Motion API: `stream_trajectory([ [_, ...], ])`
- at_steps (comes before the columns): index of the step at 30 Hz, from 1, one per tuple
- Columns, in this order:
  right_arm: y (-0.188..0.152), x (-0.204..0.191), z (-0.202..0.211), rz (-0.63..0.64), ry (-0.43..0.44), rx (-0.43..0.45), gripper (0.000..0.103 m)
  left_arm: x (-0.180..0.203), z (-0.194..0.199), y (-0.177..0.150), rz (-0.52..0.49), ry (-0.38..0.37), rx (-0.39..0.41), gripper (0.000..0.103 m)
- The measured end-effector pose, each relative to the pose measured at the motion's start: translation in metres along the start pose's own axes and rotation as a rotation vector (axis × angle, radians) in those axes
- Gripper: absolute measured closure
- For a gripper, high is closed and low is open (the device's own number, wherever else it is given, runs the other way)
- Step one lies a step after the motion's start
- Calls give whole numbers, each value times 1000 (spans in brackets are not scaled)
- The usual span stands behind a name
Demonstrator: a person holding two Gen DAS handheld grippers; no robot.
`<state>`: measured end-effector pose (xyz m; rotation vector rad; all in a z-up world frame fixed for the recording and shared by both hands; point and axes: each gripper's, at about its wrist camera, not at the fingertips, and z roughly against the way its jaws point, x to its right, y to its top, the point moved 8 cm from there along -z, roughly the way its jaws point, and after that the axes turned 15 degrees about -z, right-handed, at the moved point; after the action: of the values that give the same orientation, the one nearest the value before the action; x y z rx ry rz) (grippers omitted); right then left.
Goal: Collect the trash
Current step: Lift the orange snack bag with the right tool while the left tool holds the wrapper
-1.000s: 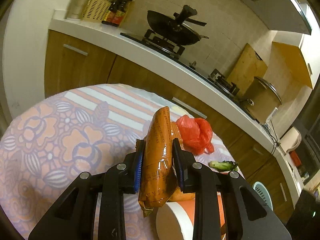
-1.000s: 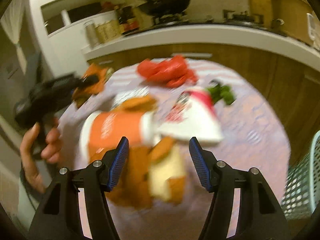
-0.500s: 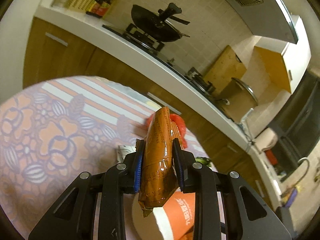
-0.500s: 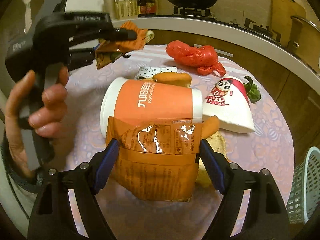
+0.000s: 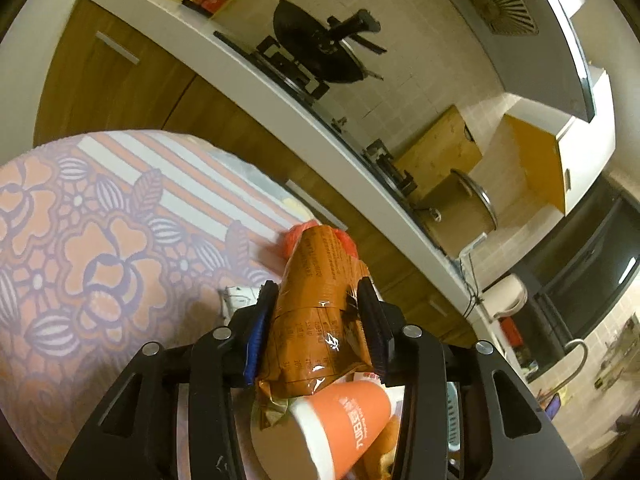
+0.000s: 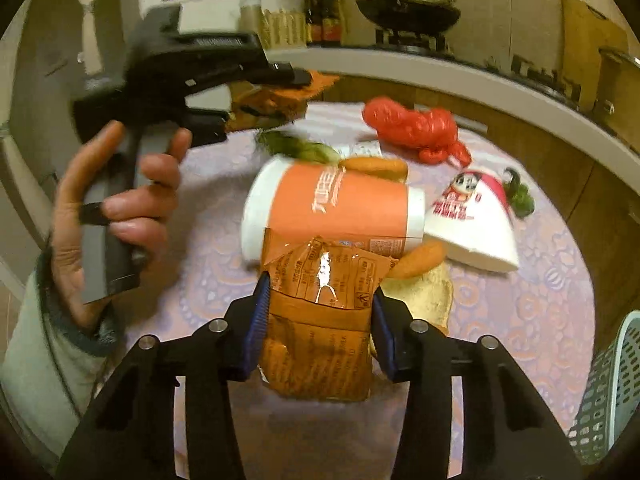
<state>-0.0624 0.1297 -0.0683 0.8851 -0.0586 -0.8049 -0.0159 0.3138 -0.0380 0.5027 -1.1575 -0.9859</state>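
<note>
- Left gripper (image 5: 316,320): jaws just widened, glossy crinkled orange wrapper (image 5: 316,304) still between the pads, held up above the floral tablecloth (image 5: 92,240).
- Right gripper (image 6: 320,316): jaws just narrowed, pads pressing a second orange foil packet (image 6: 324,312), flat and printed, lying near on the table.
- Far of it: orange-and-white paper cup (image 6: 336,204) on its side, writing unreadable.
- Right: white paper cone (image 6: 472,216), panda print; crumpled red plastic bag (image 6: 416,128); perforated basket (image 6: 612,380).

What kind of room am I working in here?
Almost certainly a home kitchen. A black wok sits on a gas hob on the white counter, with wooden cabinets below and sauce bottles along the back. The littered round table has a floral cloth.
</note>
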Motion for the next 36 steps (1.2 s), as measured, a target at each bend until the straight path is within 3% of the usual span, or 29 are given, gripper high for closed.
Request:
stream_trajectory([
  [6, 6, 9, 20, -27, 9, 47, 62, 8, 0, 2, -61, 38, 5, 84],
  [10, 13, 19, 29, -59, -2, 78, 62, 13, 5, 7, -84, 50, 33, 86],
  [14, 23, 28, 46, -90, 20, 110, 62, 25, 14, 6, 2, -116, 37, 85],
  [17, 27, 37, 51, -110, 5, 127, 62, 30, 21, 3, 4, -98, 30, 85],
  [25, 42, 64, 75, -186, 15, 185, 62, 64, 25, -7, 14, -183, -26, 85],
  [36, 65, 119, 132, -293, 18, 297, 62, 137, 13, -15, -69, -248, -64, 85],
])
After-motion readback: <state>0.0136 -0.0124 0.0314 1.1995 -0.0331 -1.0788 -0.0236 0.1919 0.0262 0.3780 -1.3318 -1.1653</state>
